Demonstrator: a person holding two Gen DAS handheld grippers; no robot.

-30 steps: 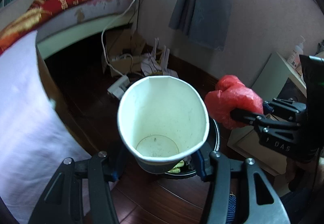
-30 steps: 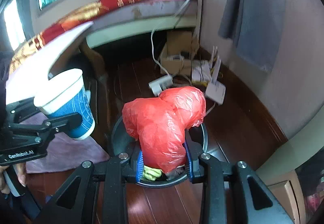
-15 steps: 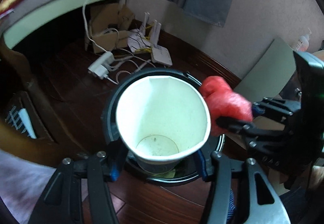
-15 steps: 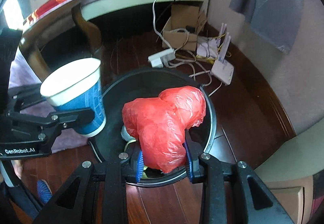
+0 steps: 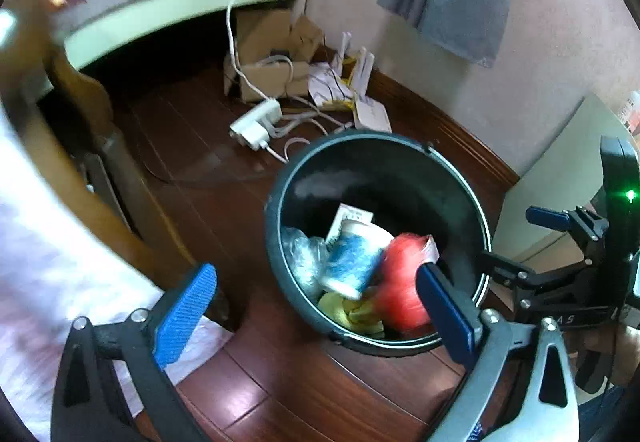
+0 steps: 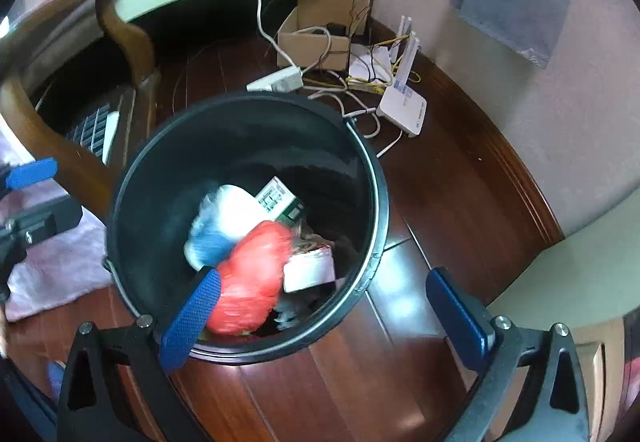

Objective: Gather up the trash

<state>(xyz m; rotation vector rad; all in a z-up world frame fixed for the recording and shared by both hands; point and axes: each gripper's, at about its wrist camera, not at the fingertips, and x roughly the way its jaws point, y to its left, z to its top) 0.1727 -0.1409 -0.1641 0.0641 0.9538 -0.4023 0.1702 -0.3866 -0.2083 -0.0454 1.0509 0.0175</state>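
Observation:
A black trash bin (image 5: 280, 202) (image 6: 376, 182) stands on the dark wooden floor below both grippers. Inside it, blurred by motion, are a blue and white paper cup (image 5: 352, 258) (image 6: 216, 226) and a red plastic bag (image 5: 400, 282) (image 6: 252, 274), among other trash. My left gripper (image 5: 316, 282) hangs over the bin's near left rim, its jaws opening, with nothing between the blue pads. My right gripper (image 6: 324, 290) is above the bin's near edge, its jaws also opening and holding nothing. It also shows at the right of the left wrist view.
A green and white carton (image 6: 280, 202) and yellow scraps (image 5: 352, 314) lie in the bin. Behind it sit a power strip (image 6: 280, 80), cables, a router (image 6: 404, 110) and a cardboard box (image 6: 316, 38). A wooden furniture leg (image 5: 100, 182) and pale cloth (image 5: 48, 274) are left, a pale cabinet (image 5: 560, 162) right.
Both grippers sank toward the bin and opened wide. The left let go of the paper cup and the right let go of the red bag; both now lie in the bin.

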